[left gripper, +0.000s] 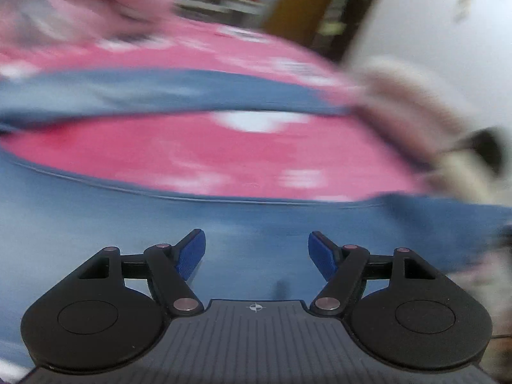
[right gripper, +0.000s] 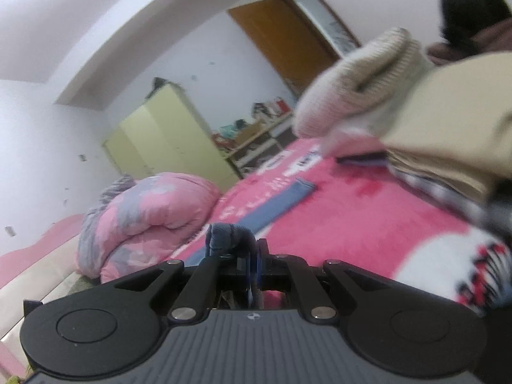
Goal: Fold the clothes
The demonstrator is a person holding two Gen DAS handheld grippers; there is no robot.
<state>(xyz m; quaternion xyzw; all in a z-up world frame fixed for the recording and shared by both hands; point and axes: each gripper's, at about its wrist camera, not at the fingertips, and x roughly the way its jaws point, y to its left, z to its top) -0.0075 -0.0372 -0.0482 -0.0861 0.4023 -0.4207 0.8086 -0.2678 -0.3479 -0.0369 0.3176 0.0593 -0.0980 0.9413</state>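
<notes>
Pink bedspread [left gripper: 198,150] under a blue garment [left gripper: 128,224]. Right gripper [right gripper: 252,260] pinches a bunch of its cloth; left gripper [left gripper: 256,252] gapes wide, holding nothing. Best keep that pinch firm and the carried edge square.

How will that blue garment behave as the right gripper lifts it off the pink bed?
Probably floppy: the blue garment bunches in a soft lump above the shut right gripper. It likely drapes and trails, since a long strip lies slack on the pink bedcover. It seems light.
</notes>
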